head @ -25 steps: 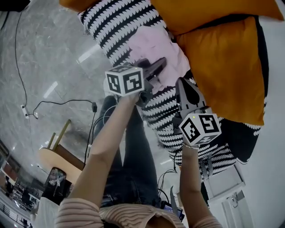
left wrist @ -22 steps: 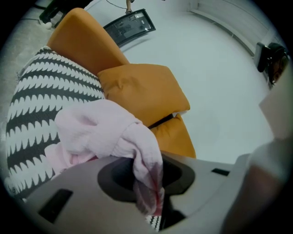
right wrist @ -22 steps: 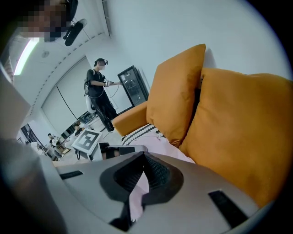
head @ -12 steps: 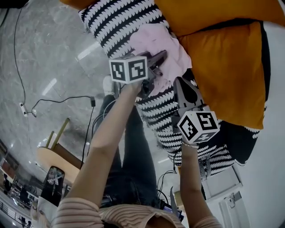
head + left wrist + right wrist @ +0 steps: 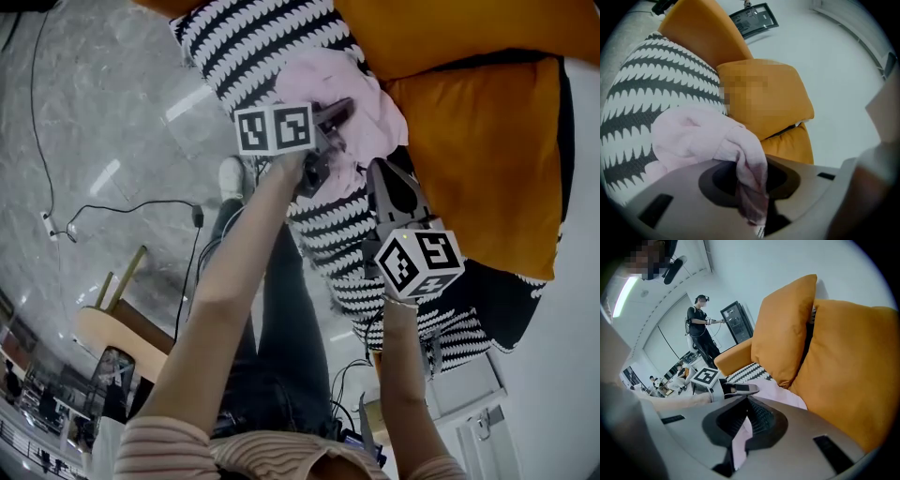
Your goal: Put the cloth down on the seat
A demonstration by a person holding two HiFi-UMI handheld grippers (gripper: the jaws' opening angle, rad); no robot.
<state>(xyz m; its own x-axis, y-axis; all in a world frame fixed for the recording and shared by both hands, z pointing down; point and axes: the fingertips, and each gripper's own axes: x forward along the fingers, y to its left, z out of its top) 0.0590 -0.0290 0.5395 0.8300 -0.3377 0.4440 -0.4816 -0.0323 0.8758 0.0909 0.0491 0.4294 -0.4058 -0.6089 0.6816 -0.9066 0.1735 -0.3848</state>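
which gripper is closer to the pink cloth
Left. The left gripper has the pink cloth between its jaws, which have just been opening. In the head view, the right gripper points at the cloth's lower edge from just beneath; whether it touches is unclear.

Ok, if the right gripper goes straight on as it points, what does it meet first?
Most likely the pink cloth, just ahead of the right gripper; the orange cushion stands behind it. Depth is unclear.

Bright, even indoor light; shadows soft. Glare streaks cross the glossy floor [image 5: 112,103] at the head view's left. Gripper views bulge, with black corners; the cloth [image 5: 708,140] blurs nearest the lens.
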